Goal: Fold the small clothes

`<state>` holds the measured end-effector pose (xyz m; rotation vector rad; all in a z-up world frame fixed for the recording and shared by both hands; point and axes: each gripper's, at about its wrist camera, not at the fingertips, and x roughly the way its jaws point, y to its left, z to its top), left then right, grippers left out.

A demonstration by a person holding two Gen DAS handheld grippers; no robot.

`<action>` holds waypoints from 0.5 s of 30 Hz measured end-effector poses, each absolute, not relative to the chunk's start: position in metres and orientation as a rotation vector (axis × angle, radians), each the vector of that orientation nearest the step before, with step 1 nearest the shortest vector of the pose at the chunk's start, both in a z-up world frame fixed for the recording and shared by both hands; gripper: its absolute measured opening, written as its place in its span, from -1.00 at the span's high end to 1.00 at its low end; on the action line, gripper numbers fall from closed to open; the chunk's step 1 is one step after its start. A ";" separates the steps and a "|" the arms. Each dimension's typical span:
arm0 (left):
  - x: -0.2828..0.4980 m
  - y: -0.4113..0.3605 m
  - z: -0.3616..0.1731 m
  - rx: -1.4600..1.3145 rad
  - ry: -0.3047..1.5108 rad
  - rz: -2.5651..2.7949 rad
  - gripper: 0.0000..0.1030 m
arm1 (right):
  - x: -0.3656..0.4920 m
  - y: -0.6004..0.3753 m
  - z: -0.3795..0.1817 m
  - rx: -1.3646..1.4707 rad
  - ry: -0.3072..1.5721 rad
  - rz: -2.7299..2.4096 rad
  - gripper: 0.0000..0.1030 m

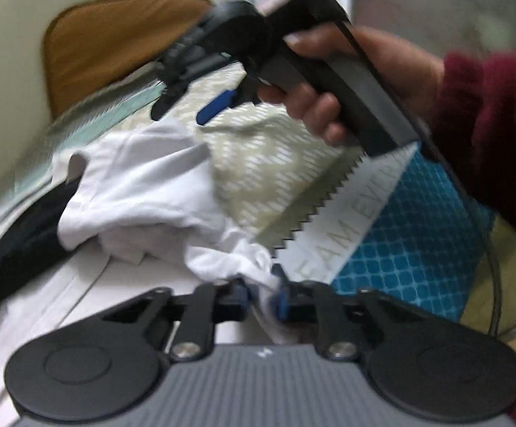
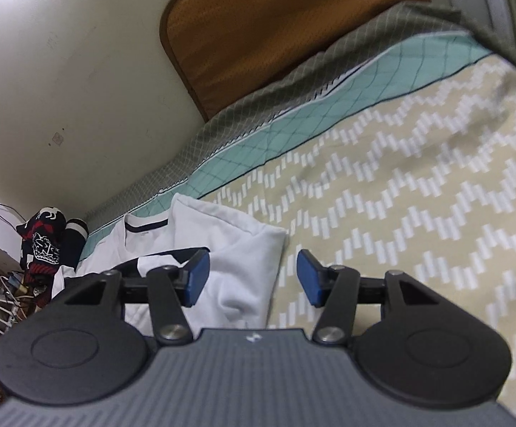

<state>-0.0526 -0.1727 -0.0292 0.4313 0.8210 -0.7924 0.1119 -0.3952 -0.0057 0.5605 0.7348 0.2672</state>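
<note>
While bunched, white garment axisless.

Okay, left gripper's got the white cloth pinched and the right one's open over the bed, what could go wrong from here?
1. The left gripper pinches only a bunched edge of the white garment, so it may slip free or lift as a crumpled lump.
2. The right gripper hangs open with nothing between its pads; closing there might catch the patterned bedspread along with the cloth.

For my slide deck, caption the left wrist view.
Left gripper shut on white garment on the patterned bedspread.
</note>
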 end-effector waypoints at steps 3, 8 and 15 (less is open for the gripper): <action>-0.042 -0.153 -0.023 0.331 0.856 -0.807 0.82 | 0.122 -0.385 -0.014 0.539 0.744 0.280 0.29; -0.037 -0.108 -0.002 0.210 0.794 -0.823 0.82 | 0.117 -0.369 0.011 0.503 0.734 0.281 0.85; -0.024 0.018 0.018 -0.132 0.731 -0.744 0.82 | 0.106 -0.307 0.096 0.430 0.597 0.405 0.87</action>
